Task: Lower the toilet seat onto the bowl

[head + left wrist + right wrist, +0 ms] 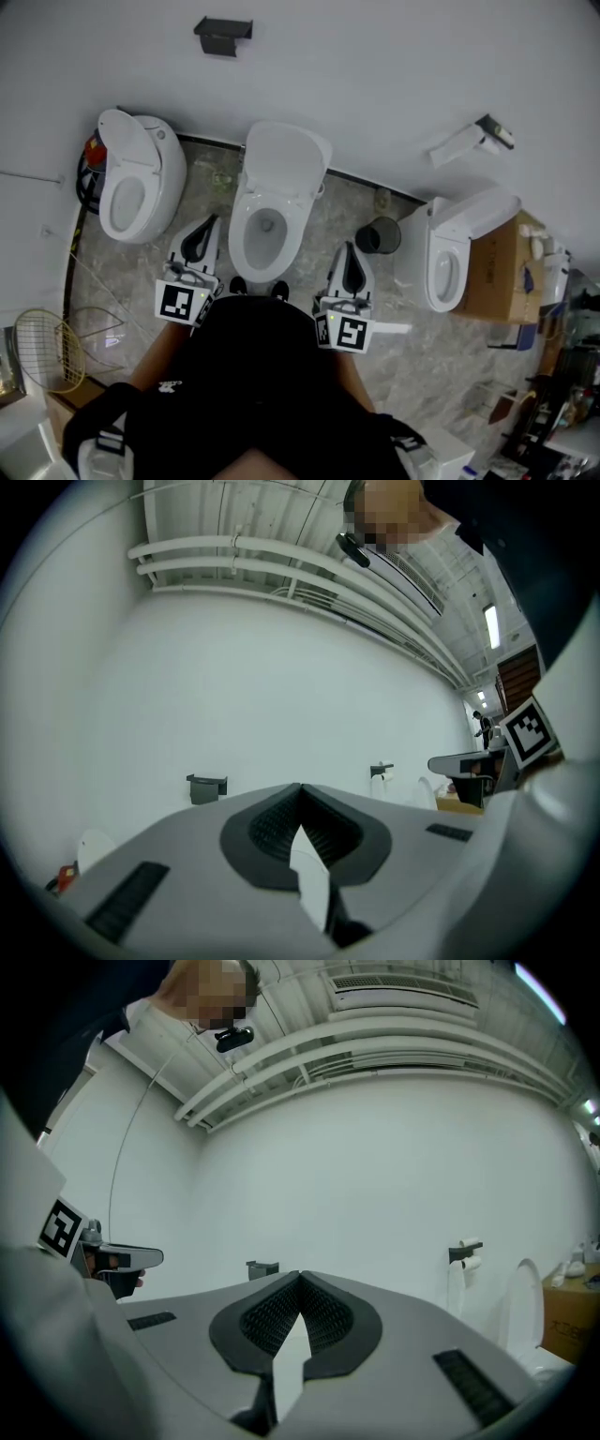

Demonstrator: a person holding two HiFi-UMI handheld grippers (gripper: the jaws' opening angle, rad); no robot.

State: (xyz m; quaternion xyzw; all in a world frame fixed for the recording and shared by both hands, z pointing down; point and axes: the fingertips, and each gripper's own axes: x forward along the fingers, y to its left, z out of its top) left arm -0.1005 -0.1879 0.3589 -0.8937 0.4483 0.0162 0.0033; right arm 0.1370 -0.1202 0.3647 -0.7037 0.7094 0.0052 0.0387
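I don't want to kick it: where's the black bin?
In the head view the black bin stands right of centre, between the middle toilet and the right toilet.

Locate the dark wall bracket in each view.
Head view: dark wall bracket at top, left of centre.
Left gripper view: bracket at lower left.
Right gripper view: bracket just left of centre, low.
Shared landmark: toilet-paper holder, right of the bracket everywhere.

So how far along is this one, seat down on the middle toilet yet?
Done: nothing certain. The raised panel stands upright behind the middle bowl, and whether the seat is up with it I cannot tell. In hand: nothing. The left gripper and right gripper are shut, empty, flanking the bowl without touching it. Left: probably the lowering itself.
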